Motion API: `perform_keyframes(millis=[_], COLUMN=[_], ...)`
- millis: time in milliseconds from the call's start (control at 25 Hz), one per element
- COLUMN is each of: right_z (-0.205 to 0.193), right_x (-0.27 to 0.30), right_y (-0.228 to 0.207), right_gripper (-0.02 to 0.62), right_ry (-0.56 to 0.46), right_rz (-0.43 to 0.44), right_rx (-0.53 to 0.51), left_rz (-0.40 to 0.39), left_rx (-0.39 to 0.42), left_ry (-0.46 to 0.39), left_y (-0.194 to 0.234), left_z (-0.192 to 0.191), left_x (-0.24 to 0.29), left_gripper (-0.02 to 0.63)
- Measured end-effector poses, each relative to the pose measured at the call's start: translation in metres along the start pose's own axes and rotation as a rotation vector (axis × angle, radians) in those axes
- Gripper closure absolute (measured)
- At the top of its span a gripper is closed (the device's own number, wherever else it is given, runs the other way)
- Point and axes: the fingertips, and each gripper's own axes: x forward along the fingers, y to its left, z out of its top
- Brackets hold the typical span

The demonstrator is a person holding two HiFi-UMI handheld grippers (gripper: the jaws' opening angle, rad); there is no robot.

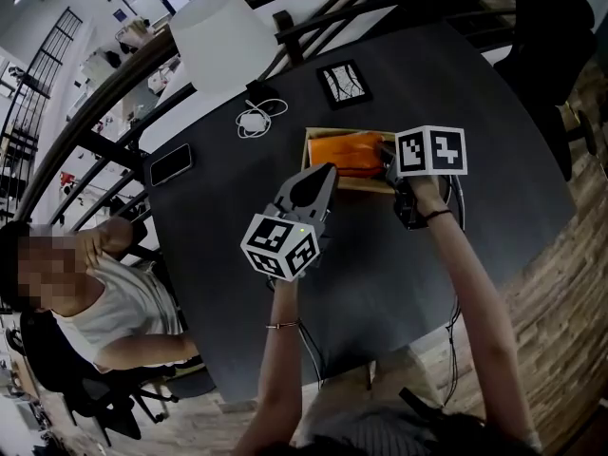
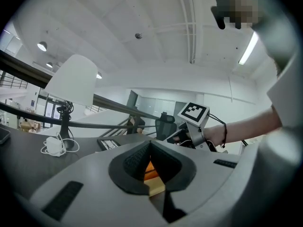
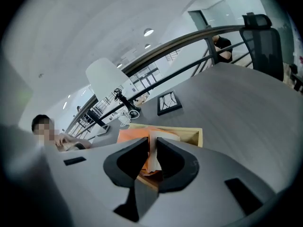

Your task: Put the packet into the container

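While the right gripper is clamped on the packet's edge, the packet lies in the container; the left gripper hangs near its rim, jaws together, empty.

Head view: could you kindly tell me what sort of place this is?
Probably an open-plan office mezzanine: a dark table beside a railing, an office chair, and a ceiling strip light.

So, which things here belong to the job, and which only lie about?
Job:
packet
container
right gripper, gripping the packet

Lying about:
phone
charger
lamp
frame
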Motion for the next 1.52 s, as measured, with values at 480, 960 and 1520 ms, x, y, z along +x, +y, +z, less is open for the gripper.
perform_keyframes(millis=[480,960,1520], right_z=[0.008,0.008,-0.036], right_x=[-0.009,-0.019,-0.089], right_y=[-0.001,0.034,0.129], right_gripper=[0.541,0.508,0.583], right_ry=[0.014,-0.045,-0.187], right_rz=[-0.084,0.019,0.439], right_rx=[-0.188,-0.293,-0.466], left_rz=[0.002,0.021,0.075], left_rx=[-0.006,0.021,0.056], left_ry=[0.007,-0.014,-0.035], left_y=[-0.008,-0.014,-0.053], left_z=[-0.007,0.007,0.024], left_x=[0.004,-0.001,-0.050], left_gripper=[0.598,0.598,0.598])
